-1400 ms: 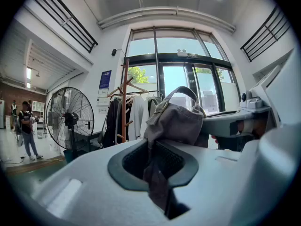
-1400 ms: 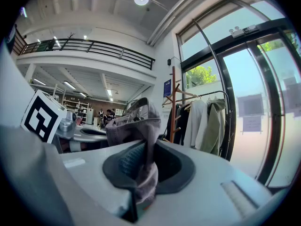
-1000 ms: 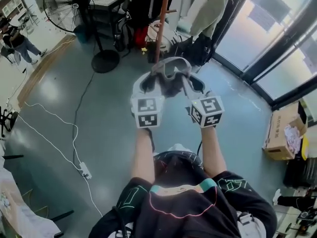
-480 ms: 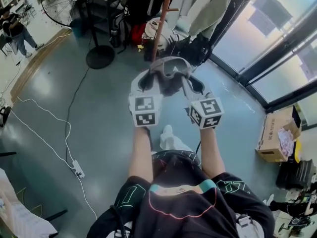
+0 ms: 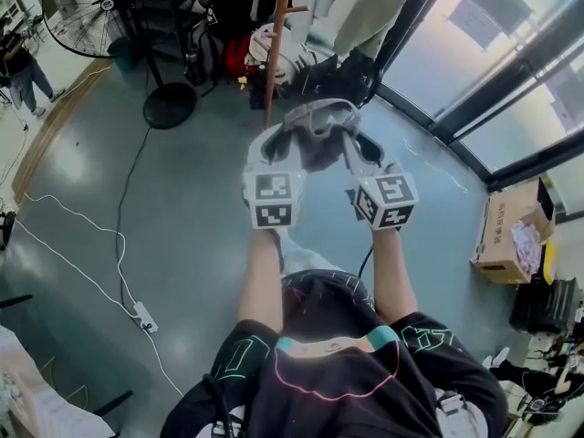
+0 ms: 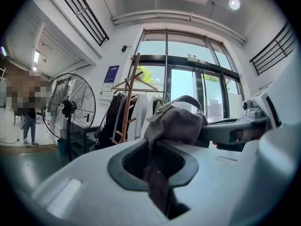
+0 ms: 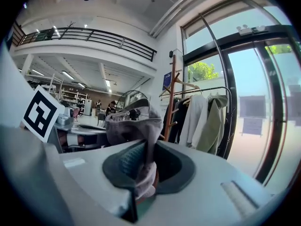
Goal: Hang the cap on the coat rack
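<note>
A grey cap [image 5: 315, 128] hangs between my two grippers at the middle of the head view. My left gripper [image 5: 274, 147] is shut on the cap's left edge, and its cloth [image 6: 176, 121] runs down between the jaws. My right gripper [image 5: 359, 147] is shut on the cap's right edge, with the cloth [image 7: 136, 126] pinched in its jaws. The wooden coat rack [image 5: 276, 39] stands just beyond the cap, a brown pole with short pegs [image 6: 129, 102]. From the right gripper view the coat rack [image 7: 170, 98] rises right behind the cap.
Coats and jackets [image 7: 202, 119] hang on a rail behind the rack, with bags [image 5: 265, 57] at its foot. A standing fan [image 5: 119, 7] is at the far left, a cable [image 5: 109, 235] crosses the floor, glass doors [image 5: 493, 71] are at right, and a cardboard box [image 5: 506, 240] sits by them.
I have moved forward: the rack, fan and bags have drawn nearer, and the cap now sits close to the rack's pole. Both grips on the cap are unchanged.
</note>
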`<action>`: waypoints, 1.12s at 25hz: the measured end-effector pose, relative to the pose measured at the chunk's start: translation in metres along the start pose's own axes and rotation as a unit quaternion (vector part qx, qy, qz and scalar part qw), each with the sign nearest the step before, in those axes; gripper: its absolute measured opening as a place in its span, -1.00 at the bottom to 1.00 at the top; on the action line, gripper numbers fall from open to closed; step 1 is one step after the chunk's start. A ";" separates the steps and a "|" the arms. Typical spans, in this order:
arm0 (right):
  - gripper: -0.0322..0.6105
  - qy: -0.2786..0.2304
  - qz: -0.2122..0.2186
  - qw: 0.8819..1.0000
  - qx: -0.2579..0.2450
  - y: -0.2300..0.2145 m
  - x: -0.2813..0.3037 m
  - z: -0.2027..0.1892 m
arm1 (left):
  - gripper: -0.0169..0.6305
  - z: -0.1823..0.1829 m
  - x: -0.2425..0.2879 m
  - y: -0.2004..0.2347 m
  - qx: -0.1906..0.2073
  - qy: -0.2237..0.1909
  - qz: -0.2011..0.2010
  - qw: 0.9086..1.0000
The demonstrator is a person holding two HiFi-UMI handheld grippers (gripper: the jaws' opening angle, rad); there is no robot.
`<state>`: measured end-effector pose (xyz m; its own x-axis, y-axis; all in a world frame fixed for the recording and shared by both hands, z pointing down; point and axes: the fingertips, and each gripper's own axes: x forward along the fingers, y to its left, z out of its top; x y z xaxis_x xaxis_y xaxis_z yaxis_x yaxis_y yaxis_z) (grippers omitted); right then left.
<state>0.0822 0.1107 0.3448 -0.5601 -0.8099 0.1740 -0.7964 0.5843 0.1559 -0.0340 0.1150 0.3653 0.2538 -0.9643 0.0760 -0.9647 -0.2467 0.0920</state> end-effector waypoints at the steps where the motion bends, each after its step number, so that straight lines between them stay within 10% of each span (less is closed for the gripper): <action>1: -0.74 -0.001 0.006 1.000 0.000 0.000 0.007 0.000 | -0.80 -0.001 0.003 0.006 0.000 0.001 0.006 1.000; 9: -0.74 -0.005 0.056 0.998 0.013 0.014 0.069 -0.002 | -0.80 -0.002 0.024 0.062 -0.018 0.016 0.054 0.998; 28: -0.73 -0.036 0.038 0.997 0.049 -0.100 0.184 0.019 | -0.80 0.020 0.173 0.066 0.026 0.036 0.014 0.999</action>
<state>0.0543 -0.0977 0.3428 -0.6319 -0.7670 0.1117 -0.7673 0.6393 0.0492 -0.0551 -0.0700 0.3648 0.2301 -0.9618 0.1484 -0.9732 -0.2271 0.0373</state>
